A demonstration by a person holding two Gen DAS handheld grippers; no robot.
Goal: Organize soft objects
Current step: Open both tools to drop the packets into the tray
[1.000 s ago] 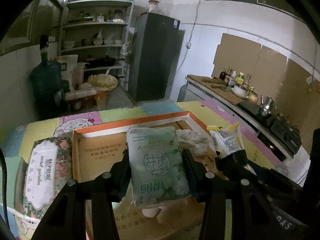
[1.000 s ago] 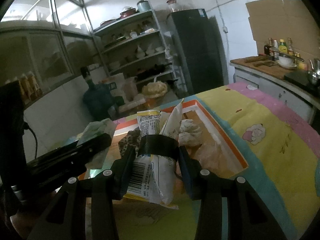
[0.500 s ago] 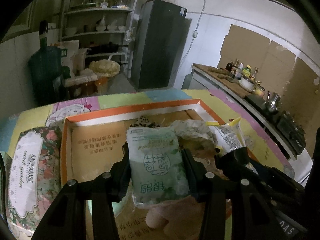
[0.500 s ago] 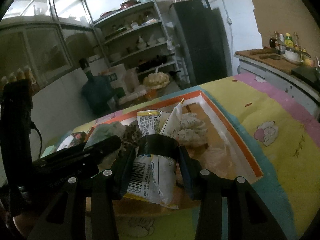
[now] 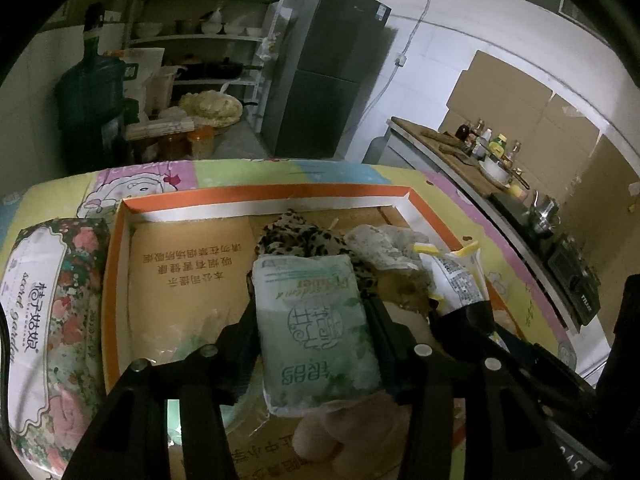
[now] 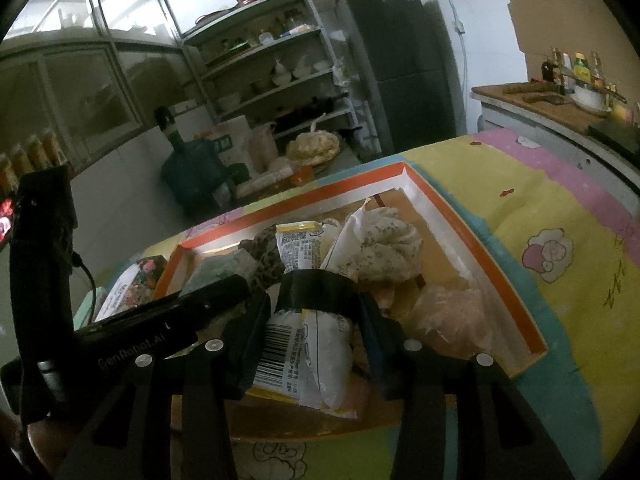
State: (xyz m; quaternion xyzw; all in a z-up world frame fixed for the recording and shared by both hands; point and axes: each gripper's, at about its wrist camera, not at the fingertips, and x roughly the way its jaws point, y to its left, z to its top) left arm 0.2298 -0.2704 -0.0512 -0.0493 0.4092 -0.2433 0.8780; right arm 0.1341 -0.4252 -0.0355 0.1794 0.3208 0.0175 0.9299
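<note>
Pastel cartoon-print cover: spread over the counter (image 6: 568, 216), carrying everything listed.
Orange-rimmed cardboard tray (image 5: 264, 194): shallow, printed base; left half bare, right half heaped.
Floral tissue pack (image 5: 44, 304): outside the tray, just beside its left wall, along the counter's left edge.
Leopard-print cloth (image 5: 296, 236): in the tray, toward its far wall.
Pale crumpled cloth (image 6: 384, 252): in the tray, against the right wall side of the heap.
Green tissue packet (image 5: 316, 332): pinched in the left hand-held gripper (image 5: 316, 344), held above the tray's near half.
White-and-yellow snack bag (image 6: 308, 320): clamped in the right hand-held gripper (image 6: 312, 332), over the tray's near right part.
Risk, crowding: both tools hang close together over one tray; a careless swing could knock them together.
Risk, release: the right half is piled, so a packet dropped there may slide off.
Risk, grip: soft, slick wrappers may slip or crush.
</note>
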